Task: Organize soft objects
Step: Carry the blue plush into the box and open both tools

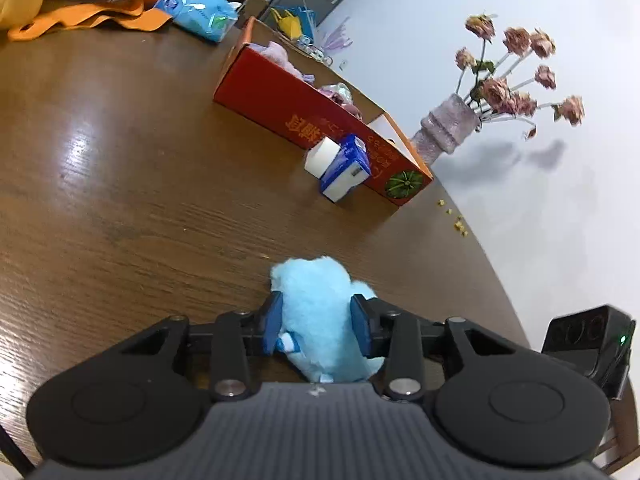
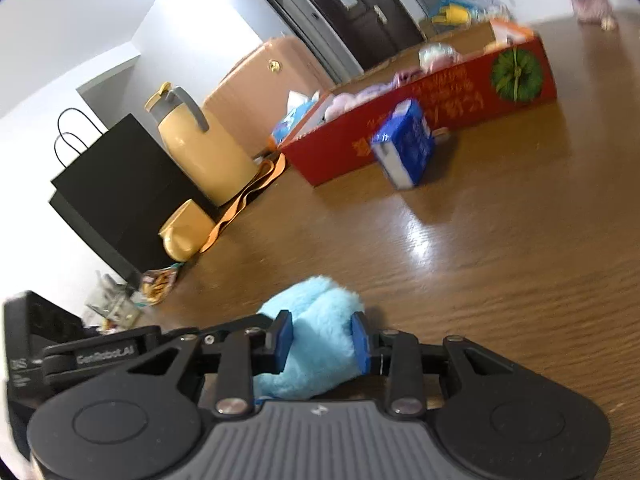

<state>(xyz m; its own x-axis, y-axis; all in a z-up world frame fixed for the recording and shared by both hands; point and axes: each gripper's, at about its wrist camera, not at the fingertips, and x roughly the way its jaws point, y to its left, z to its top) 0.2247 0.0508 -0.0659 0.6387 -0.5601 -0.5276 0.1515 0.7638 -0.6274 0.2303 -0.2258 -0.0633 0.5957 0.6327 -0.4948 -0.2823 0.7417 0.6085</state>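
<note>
A fluffy light-blue plush toy [image 1: 312,280] lies on the brown wooden table, and the blue pads of my left gripper [image 1: 316,312] press on its two sides. The right wrist view shows a light-blue plush [image 2: 316,300] squeezed between the pads of my right gripper [image 2: 322,334]. The two grippers are side by side; whether they hold one toy I cannot tell. Farther back stands a long red cardboard box [image 1: 280,104] [image 2: 440,108] with pink and purple soft toys inside. A blue tissue pack [image 1: 346,168] [image 2: 404,144] leans against its front.
A vase of dried roses [image 1: 448,124] stands behind the box near the table's curved edge. A yellow jug [image 2: 200,148], a black paper bag [image 2: 116,188], an orange cloth [image 1: 88,16] and a blue wipes pack [image 1: 196,12] crowd the far side.
</note>
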